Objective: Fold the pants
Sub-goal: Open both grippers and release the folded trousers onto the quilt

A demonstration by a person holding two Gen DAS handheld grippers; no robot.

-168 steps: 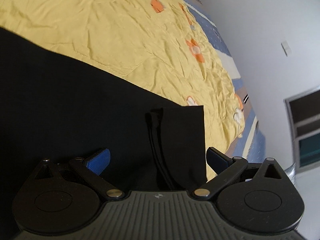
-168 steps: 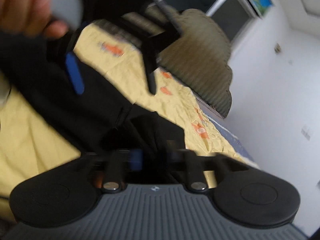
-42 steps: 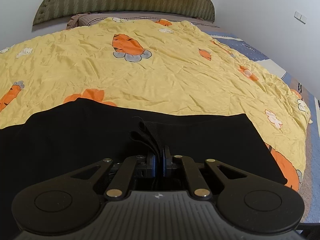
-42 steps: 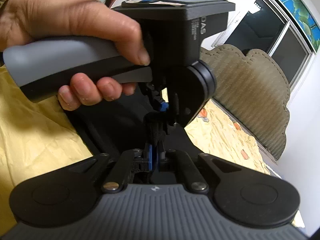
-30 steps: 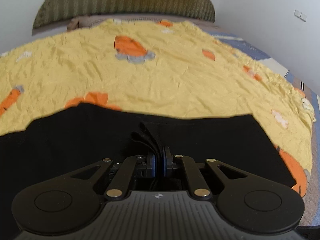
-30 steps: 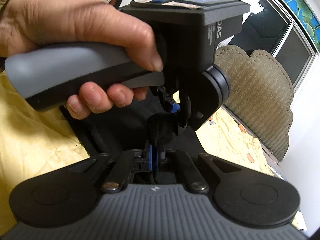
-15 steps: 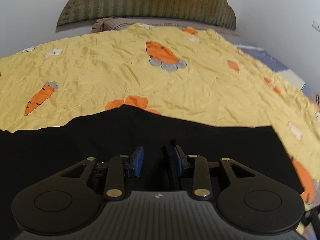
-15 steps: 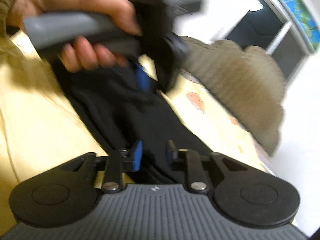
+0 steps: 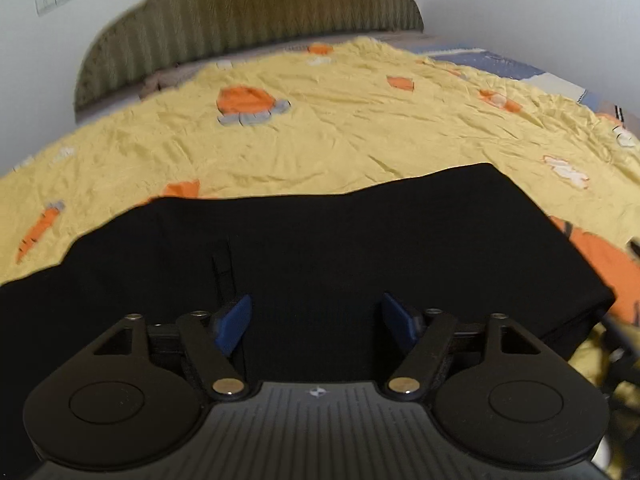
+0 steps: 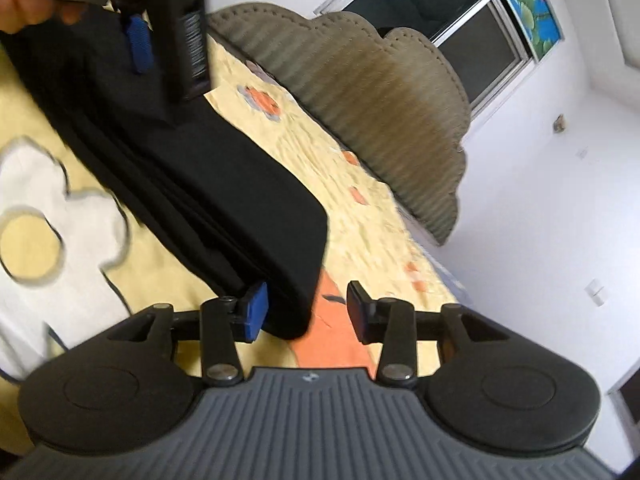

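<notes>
While both sets of jaws are opening, neither pad presses cloth: the left gripper (image 9: 316, 320) stands wide over the near part of the black pants (image 9: 340, 248), and the right gripper (image 10: 306, 308) has the pants' rounded folded corner just beside its left pad, loose. The pants lie in a thick, layered stack on the yellow bedspread (image 9: 320, 136), near its front edge, well short of the headboard (image 9: 248, 12) at the far end. I judge the cloth soft, limp and light, apt to slump. Pinching all layers at a folded edge or corner should hold best.
</notes>
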